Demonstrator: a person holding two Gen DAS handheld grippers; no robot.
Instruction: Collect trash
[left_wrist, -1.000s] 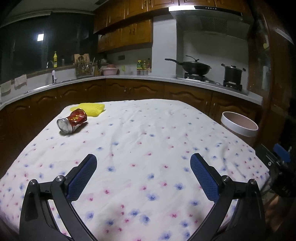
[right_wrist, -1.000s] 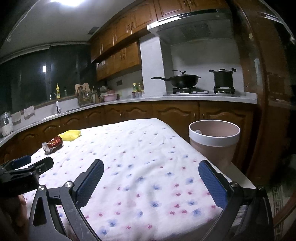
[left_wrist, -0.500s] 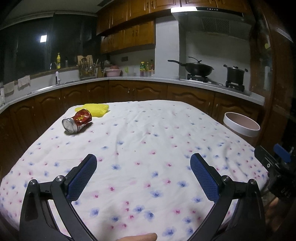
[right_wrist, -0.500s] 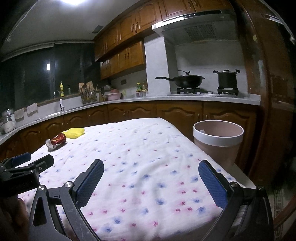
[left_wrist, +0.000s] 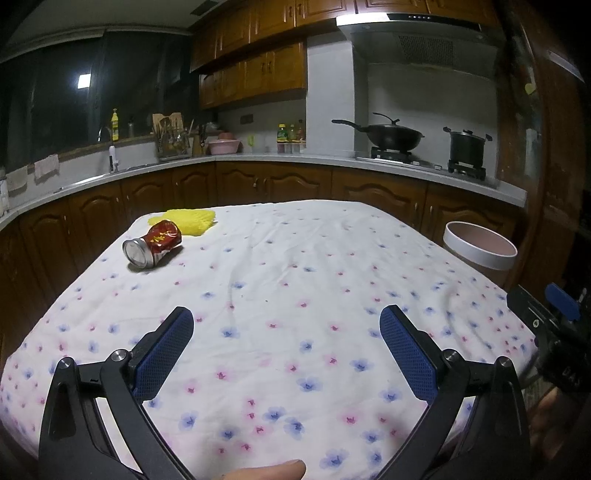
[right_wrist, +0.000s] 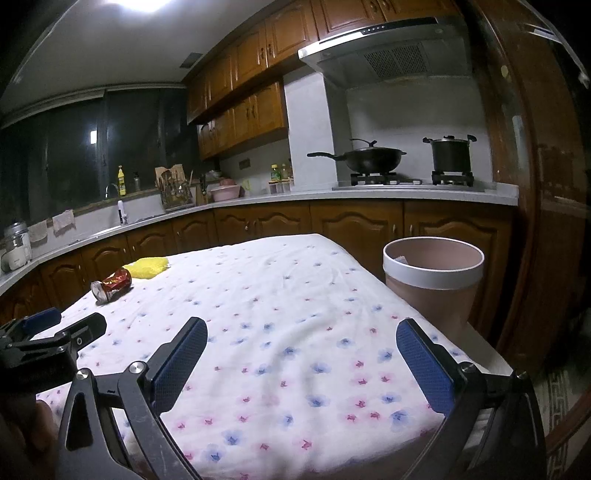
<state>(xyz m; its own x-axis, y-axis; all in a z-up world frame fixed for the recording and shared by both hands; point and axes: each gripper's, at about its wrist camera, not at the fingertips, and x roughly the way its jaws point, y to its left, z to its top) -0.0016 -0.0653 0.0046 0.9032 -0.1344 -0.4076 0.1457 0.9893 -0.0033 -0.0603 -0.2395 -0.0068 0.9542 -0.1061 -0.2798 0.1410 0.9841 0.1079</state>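
A crushed red can (left_wrist: 153, 248) lies on its side at the far left of the floral tablecloth (left_wrist: 295, 295), touching a yellow crumpled piece (left_wrist: 192, 220) behind it. Both also show in the right wrist view: the can (right_wrist: 111, 285) and the yellow piece (right_wrist: 147, 267). A pink bin with a white rim (right_wrist: 433, 284) stands off the table's right edge; it also shows in the left wrist view (left_wrist: 479, 248). My left gripper (left_wrist: 286, 345) is open and empty above the near table. My right gripper (right_wrist: 301, 360) is open and empty, near the table's right side.
Wooden cabinets and a grey counter (left_wrist: 332, 162) run behind the table, with a wok (left_wrist: 391, 134) and a pot (left_wrist: 467, 147) on the stove. The right gripper's body (left_wrist: 554, 332) shows at the left view's right edge.
Both grippers have pulled back and risen a little, so more of the near table shows. The can and yellow piece have not moved. Both grippers stay open.
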